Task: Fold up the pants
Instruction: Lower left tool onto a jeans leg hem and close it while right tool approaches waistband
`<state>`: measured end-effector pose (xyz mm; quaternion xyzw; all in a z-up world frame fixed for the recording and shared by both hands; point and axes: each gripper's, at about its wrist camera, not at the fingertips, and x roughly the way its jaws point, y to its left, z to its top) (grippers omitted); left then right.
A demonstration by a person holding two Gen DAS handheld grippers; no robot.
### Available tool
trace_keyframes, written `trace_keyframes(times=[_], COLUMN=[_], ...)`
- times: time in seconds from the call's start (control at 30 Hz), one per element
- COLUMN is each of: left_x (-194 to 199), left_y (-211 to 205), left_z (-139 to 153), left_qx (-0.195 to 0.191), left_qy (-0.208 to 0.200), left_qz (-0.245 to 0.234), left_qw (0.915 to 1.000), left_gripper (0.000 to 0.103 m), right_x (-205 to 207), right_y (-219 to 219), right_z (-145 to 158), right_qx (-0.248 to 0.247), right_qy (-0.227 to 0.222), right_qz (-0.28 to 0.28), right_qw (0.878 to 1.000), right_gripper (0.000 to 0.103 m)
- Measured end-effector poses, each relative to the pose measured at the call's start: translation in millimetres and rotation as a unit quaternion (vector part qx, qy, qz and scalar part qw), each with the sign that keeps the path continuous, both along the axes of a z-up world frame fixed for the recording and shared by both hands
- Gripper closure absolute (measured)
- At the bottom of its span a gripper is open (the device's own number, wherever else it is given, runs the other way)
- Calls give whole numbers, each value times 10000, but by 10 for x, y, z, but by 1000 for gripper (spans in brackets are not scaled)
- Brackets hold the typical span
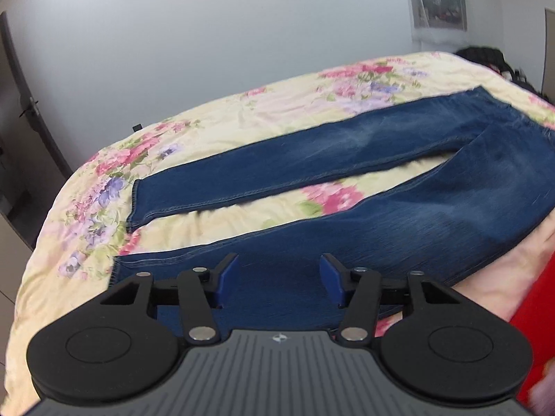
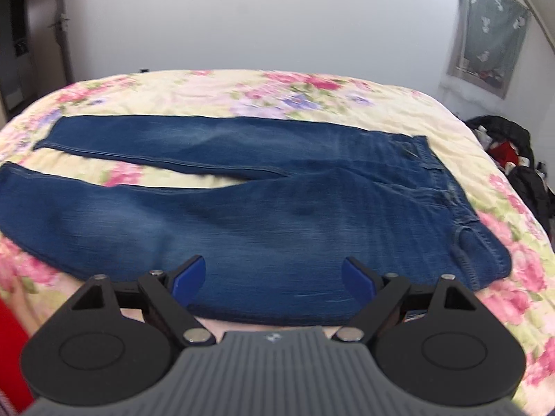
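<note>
Blue jeans lie flat on a flowered bedspread, legs spread apart toward the left and waistband toward the right. They also show in the right wrist view. My left gripper is open and empty, hovering over the near leg close to its cuff. My right gripper is open and empty, over the near edge of the jeans at the thigh and hip. The waistband lies to its right.
The flowered bedspread covers the bed and drops off at the left and far edges. A pile of dark clothes sits beyond the bed's right side. A white wall stands behind. Something red is at my near right.
</note>
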<state>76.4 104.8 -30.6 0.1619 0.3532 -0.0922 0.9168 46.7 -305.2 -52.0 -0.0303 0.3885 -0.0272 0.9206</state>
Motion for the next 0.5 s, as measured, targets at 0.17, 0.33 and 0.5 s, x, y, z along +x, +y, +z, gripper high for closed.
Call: trace_keyframes(times=[0.17,0.33,0.5], left_x=[314,494,504], left_y=[388,589,514], left_z=[-183,-573,-938], left_qx=[207,884,1771], left_qy=[573,1497,2105], left_qz=[-208,-795,-1395], left_qw=[9979,9816,9512], left_gripper=[49,46,42], right_x=[282,432,476], right_y=[-629,-1056,-1354], right_z=[-162,-328,-463], right_qx=[34,-125,-131], right_qy=[289,473,749], right_qz=[-430,-678,-802], right_qw=[9986,9965,9939], right_gripper=[38,55,55])
